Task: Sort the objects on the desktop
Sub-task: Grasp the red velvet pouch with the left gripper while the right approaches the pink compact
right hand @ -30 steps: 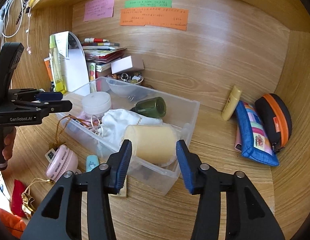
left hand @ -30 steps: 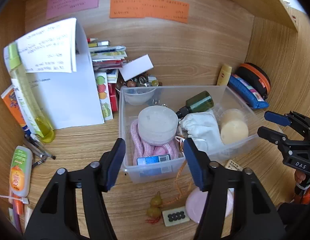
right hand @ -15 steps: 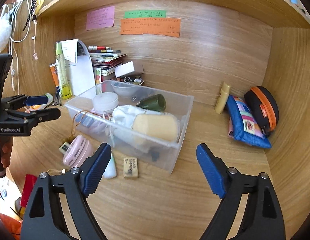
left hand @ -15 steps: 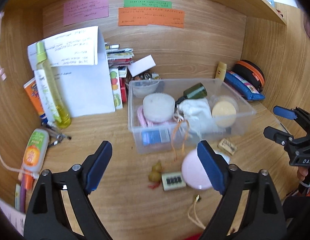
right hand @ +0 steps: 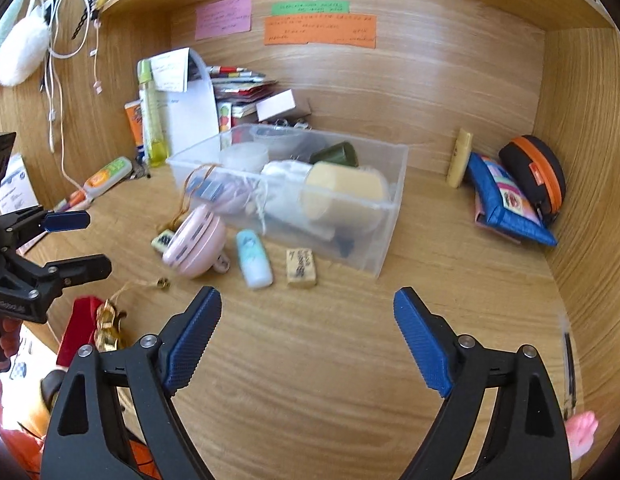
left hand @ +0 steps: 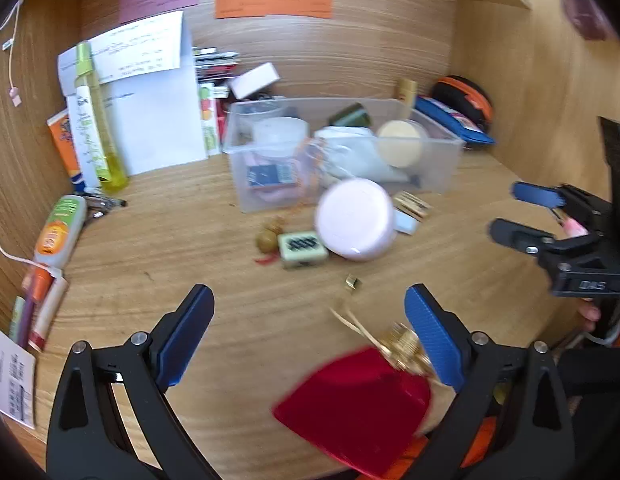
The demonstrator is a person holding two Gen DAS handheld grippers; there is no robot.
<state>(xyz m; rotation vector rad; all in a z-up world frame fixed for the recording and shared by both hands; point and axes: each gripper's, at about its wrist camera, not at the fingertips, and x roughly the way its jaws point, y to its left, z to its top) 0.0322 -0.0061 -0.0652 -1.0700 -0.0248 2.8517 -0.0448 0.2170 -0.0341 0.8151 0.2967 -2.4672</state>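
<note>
A clear plastic box point(left hand: 430, 140) point(right hand: 374, 248) sits mid-desk, filled with a white jar, a cream cylinder, a green bottle and a white cloth. In front of it lie a pink round case point(left hand: 354, 218) point(right hand: 194, 242), a light blue tube point(right hand: 253, 258), a tan block point(right hand: 301, 268) and a small tile point(left hand: 303, 245). My left gripper point(left hand: 308, 296) point(right hand: 96, 244) hovers over bare desk, its jaws opening with nothing between them. A red pouch point(left hand: 358, 400) with a gold ornament lies under its right finger. My right gripper point(right hand: 307, 296) point(left hand: 506, 210) stands open and empty, short of the box.
A blue pouch point(right hand: 506, 204), a black and orange case point(right hand: 538, 176) and a yellow tube point(right hand: 459, 158) rest against the right wall. A white paper stand point(left hand: 150, 112), a yellow bottle point(left hand: 96, 120), books and a green-orange tube point(left hand: 58, 228) crowd the left. Wooden walls enclose three sides.
Both grippers have pulled back from the box's front wall and spread their jaws wide. The red pouch and gold ornament have come into the left wrist view.
</note>
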